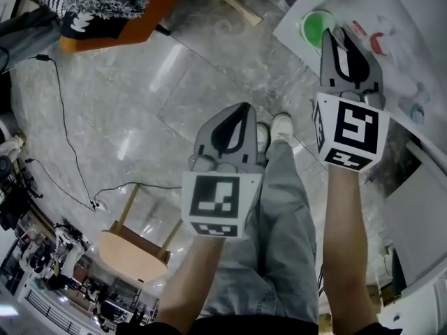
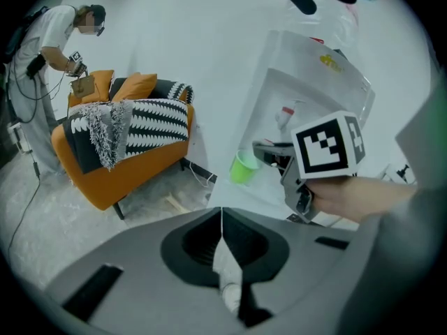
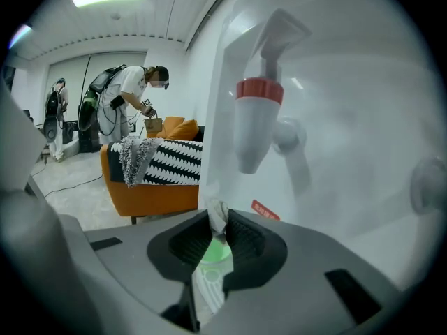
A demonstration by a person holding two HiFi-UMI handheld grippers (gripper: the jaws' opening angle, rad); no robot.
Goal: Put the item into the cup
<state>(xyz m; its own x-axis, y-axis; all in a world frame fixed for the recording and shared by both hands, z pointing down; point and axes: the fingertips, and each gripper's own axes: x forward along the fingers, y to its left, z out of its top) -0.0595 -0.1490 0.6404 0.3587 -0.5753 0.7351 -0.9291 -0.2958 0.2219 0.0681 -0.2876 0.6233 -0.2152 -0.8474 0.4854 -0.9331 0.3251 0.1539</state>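
A green cup stands in the white water dispenser's bay, below a red tap. My right gripper hangs right over the cup, shut on a small crumpled white item pinched at its tips. In the right gripper view the cup's green inside shows directly under that item. The left gripper view shows the right gripper beside the cup. My left gripper stays back over the floor, shut on a white scrap that lies between its jaws.
An orange sofa with a black-and-white blanket stands against the wall, and a person stands behind it. A round wooden stool and a black cable are on the floor. The wearer's legs and shoes show below the grippers.
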